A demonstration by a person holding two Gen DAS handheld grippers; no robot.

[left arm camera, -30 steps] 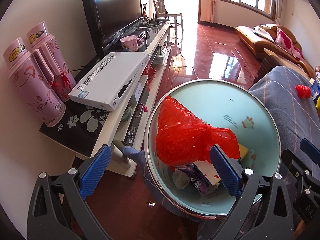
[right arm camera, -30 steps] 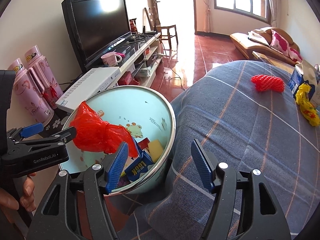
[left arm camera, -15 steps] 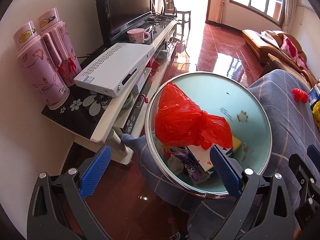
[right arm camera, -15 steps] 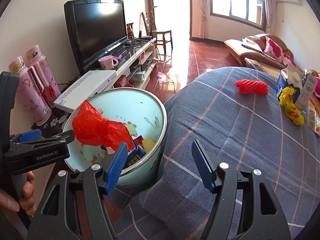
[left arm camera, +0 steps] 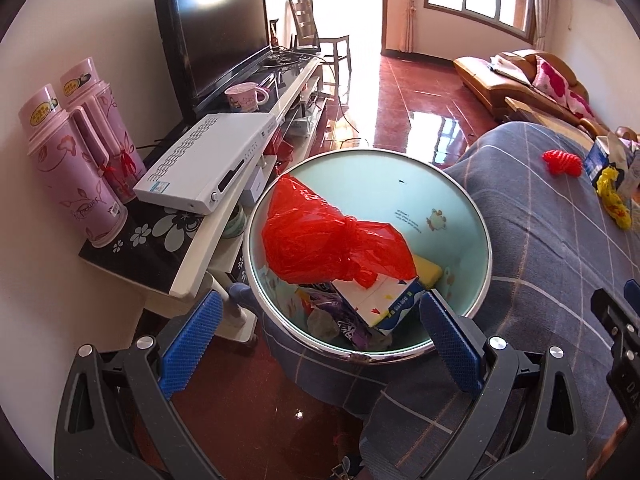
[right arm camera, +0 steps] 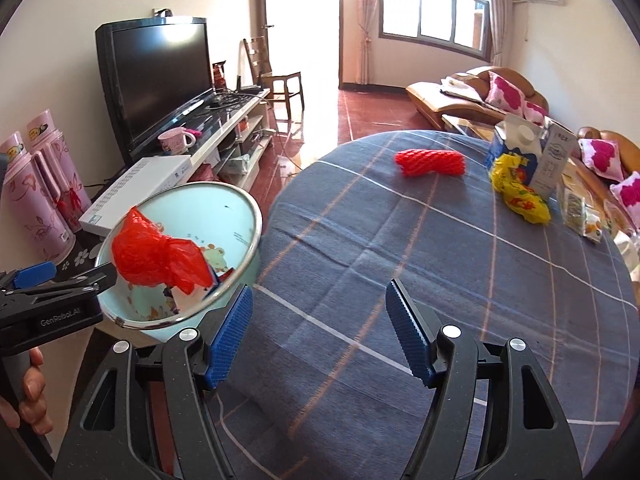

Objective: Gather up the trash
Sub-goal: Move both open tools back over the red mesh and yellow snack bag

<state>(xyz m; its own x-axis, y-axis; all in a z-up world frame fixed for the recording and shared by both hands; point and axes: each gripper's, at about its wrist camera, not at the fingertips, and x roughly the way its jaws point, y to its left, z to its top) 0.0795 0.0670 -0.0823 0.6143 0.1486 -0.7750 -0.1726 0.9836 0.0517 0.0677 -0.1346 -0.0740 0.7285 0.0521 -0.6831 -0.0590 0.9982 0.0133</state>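
A pale blue bin [left arm camera: 452,216] with a shiny metal rim is sitting beside a table covered in a blue checked cloth [right arm camera: 440,272]. Inside the bin, a crumpled red plastic bag [left arm camera: 328,244] is lying on top of a white and blue carton [left arm camera: 384,300], a yellow item [left arm camera: 428,270] and some purple wrappers [left arm camera: 344,320].

The left gripper [left arm camera: 320,340] is hovering just above the near edge of the bin with its blue pads [left arm camera: 188,340] spread wide and nothing between them. The right gripper [right arm camera: 318,332] is hanging over the near part of the cloth, its jaws standing well apart and gripping nothing.

More trash is waiting farther back on the table: a red foam net [right arm camera: 430,162], a crumpled yellow bag [right arm camera: 520,196] touching two milk cartons [right arm camera: 532,156], and a small printed packet [right arm camera: 580,216] near the right edge.

To the left of the bin, a white TV stand [left arm camera: 208,240] is holding a white set-top box [left arm camera: 208,160], two pink flasks [left arm camera: 72,152], a pink mug [left arm camera: 244,96] and a black television [left arm camera: 216,32]. A sofa with flowered cushions [right arm camera: 504,96] is standing across the red tiled floor [left arm camera: 400,92]. A person's fingers [right arm camera: 30,396] are wrapping the left gripper's handle in the right wrist view.
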